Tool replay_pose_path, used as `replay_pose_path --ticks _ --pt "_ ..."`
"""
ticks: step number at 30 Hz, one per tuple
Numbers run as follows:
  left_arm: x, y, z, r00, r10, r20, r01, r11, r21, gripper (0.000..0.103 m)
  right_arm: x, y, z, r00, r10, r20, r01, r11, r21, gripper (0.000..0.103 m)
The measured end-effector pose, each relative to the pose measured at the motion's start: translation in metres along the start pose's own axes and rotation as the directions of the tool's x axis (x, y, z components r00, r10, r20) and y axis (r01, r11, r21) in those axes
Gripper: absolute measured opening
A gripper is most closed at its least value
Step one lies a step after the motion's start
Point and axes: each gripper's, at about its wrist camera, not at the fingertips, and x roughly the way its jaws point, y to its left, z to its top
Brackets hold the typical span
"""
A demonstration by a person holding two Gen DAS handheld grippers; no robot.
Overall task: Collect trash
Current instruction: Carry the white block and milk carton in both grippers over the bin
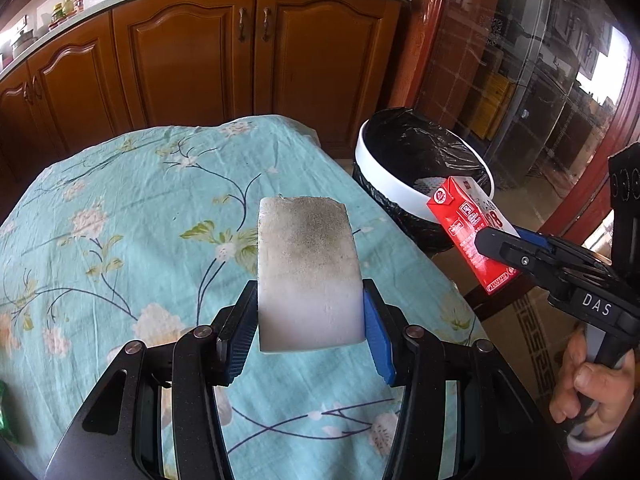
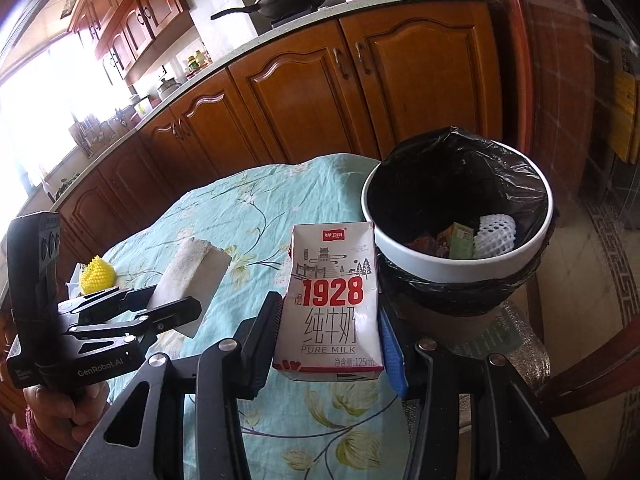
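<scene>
My left gripper is shut on a dirty white sponge block, held above the floral tablecloth; the same sponge shows at the left of the right wrist view. My right gripper is shut on a small red-and-white milk carton marked 1928, raised over the table's right edge. In the left wrist view that carton hangs just in front of the bin. The white bin with a black liner stands off the table's far right corner and holds a foam net and wrappers.
A yellow spiky ball lies on the table at the left. Something green lies at the cloth's near-left edge. Wooden kitchen cabinets run behind the table. A glass door with a red frame stands to the right of the bin.
</scene>
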Motion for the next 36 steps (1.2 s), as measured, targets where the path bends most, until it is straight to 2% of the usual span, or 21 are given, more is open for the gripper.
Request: replay_pose_path --ticks 19,36 --pt "0.032 -0.053 0.051 0.997 -0.073 -0.012 0.073 0.993 0.096 0.049 -0.005 -0.058 0.025 0.997 -0.072 0.028 0.071 0.996 0.061 0.047" --pt "0.084 -0.096 0.116 0.991 -0.112 -0.076 0.123 0.978 0.165 0.049 0.009 -0.103 0.069 0.992 -0.125 0.021 0.123 0.988 0.09 0.047"
